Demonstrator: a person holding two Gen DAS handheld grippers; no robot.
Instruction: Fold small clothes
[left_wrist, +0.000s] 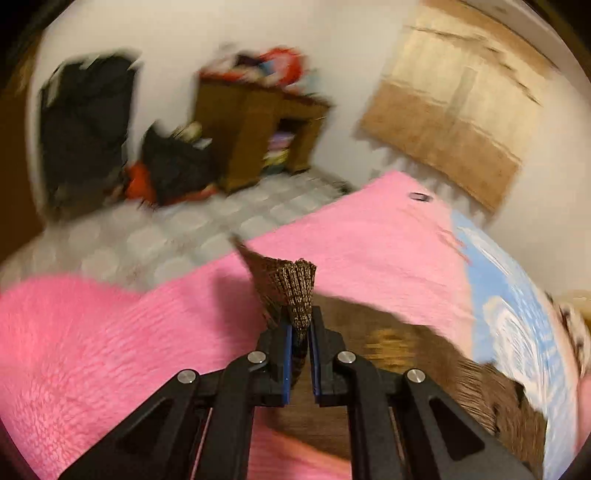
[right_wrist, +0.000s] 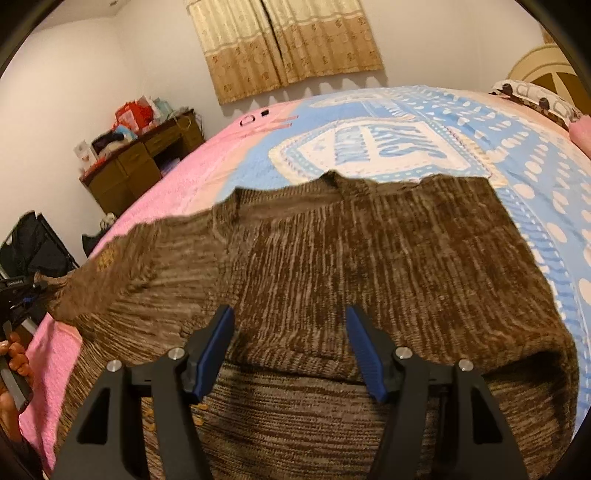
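Observation:
A brown knit sweater (right_wrist: 369, 251) lies spread on the bed, neck away from me. Its left sleeve (right_wrist: 122, 273) is lifted and stretched out to the left. My left gripper (left_wrist: 300, 325) is shut on the sleeve cuff (left_wrist: 291, 284) and holds it above the pink blanket (left_wrist: 92, 332); the rest of the sweater (left_wrist: 369, 369) trails to the right below it. My right gripper (right_wrist: 290, 332) is open and empty, hovering just over the sweater's lower middle. The left gripper (right_wrist: 22, 291) shows at the far left edge of the right wrist view.
The bed has a pink blanket (right_wrist: 166, 192) on the left and a blue-and-white patterned cover (right_wrist: 406, 147) on the right. A wooden desk (right_wrist: 144, 162) with clutter stands by the wall. Curtains (right_wrist: 284, 44) hang behind. A pillow (right_wrist: 535, 96) lies far right.

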